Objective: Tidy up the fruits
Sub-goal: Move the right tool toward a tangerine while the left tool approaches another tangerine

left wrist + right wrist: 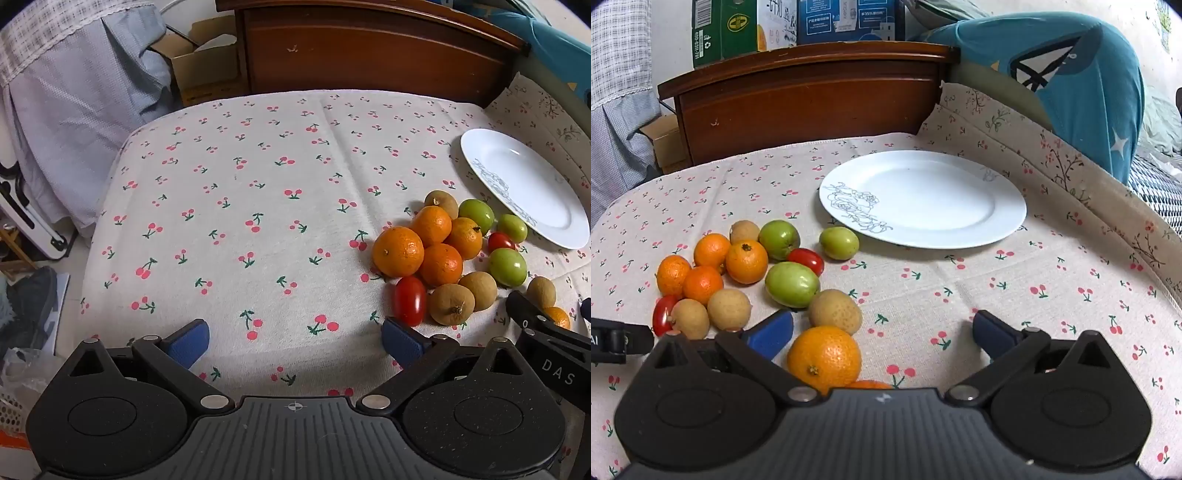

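Both tongs spread wide, empty: left gripper [293, 345], right gripper [882, 330]. Fruit pile [746, 273] loose on tablecloth [1015, 295], just beside bare plate [1008, 218]. Nearest orange [824, 357]: firm, round, likely rolls; pinch across middle. Tomatoes [806, 259] soft, slick; squeeze gently.

Fruits [746, 273] lie loose in a cluster on the tabletop [1015, 295]: oranges [746, 261], green fruits [791, 283], tan longans [834, 311] and red tomatoes [806, 259]. A white plate [923, 199] with a blue drawn pattern sits empty just beside them.
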`<action>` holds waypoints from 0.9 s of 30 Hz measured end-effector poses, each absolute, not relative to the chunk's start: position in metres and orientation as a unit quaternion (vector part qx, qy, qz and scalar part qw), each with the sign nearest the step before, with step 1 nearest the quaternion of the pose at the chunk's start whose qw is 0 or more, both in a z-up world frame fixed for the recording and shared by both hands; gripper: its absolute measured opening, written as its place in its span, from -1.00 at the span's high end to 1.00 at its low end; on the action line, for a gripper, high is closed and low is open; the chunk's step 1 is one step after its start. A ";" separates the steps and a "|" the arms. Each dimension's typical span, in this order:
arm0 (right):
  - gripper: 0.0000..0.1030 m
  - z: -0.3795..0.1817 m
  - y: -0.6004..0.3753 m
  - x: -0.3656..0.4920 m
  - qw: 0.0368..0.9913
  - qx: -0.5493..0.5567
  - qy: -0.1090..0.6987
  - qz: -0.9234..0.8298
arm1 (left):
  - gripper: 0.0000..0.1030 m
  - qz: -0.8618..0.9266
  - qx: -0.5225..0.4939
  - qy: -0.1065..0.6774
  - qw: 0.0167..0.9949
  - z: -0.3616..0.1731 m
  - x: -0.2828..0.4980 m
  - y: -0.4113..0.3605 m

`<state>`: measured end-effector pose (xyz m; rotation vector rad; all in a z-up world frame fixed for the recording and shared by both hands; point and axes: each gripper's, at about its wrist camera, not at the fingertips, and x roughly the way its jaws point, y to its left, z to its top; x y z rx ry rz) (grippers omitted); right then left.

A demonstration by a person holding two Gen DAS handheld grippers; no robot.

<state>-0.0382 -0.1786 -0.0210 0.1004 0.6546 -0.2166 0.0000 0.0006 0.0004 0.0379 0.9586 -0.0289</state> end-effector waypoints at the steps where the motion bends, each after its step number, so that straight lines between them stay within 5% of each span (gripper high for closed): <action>1: -0.99 -0.021 -0.179 -0.038 0.940 0.049 0.321 -0.106 | -0.95 -0.014 0.017 0.461 0.887 0.001 0.000 0.001; 20: -0.99 -0.020 -0.180 -0.036 0.937 0.046 0.330 -0.104 | -0.95 -0.012 0.021 0.459 0.888 0.024 -0.014 0.005; 27: -0.98 -0.008 -0.189 -0.038 0.913 0.024 0.405 -0.033 | -0.95 -0.009 0.016 0.464 0.886 0.038 -0.020 0.004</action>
